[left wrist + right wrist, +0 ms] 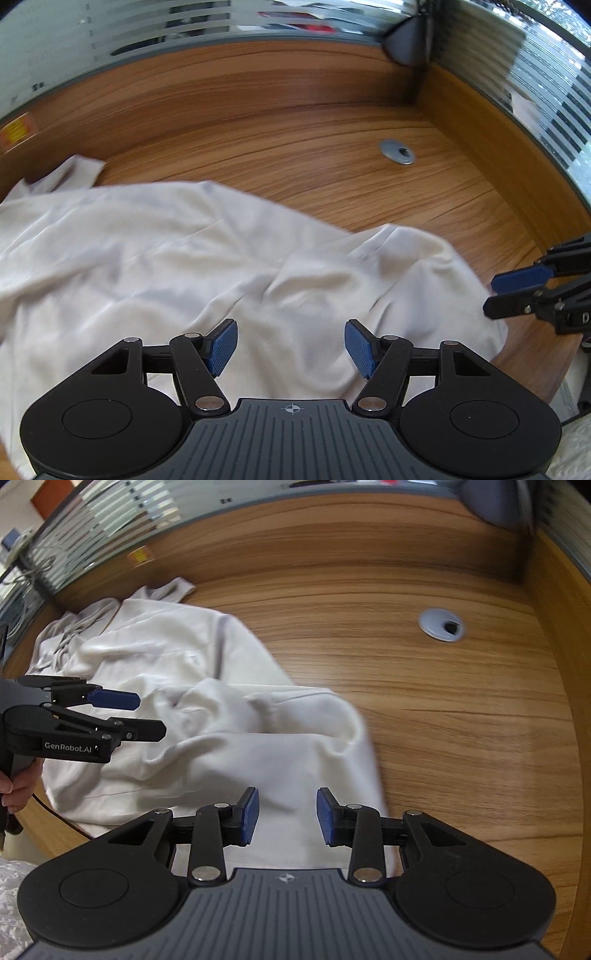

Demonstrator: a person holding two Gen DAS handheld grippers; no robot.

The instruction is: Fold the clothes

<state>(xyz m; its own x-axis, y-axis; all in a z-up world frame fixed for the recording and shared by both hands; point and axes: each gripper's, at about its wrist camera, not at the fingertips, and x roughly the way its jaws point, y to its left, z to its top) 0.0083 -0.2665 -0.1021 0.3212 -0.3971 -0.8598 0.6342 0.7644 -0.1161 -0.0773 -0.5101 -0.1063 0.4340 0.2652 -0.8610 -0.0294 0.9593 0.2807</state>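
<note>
both grippers, left gripper (291, 346) and right gripper (287, 816), fingers spread, nothing pinched, over the rumpled white cotton hoodie (207, 716) on the wooden desk (443, 709). i'd pinch its 6 o'clock hem corners evenly.

The white hoodie (221, 266) runs off the left wrist view's left edge, and its near hem lies hidden beneath the left tongs (291, 345). Beside the hoodie, the right tongs (493, 295) are cut by the right edge. An orange sticker (141, 555) beyond the hoodie is too blurred to read.
</note>
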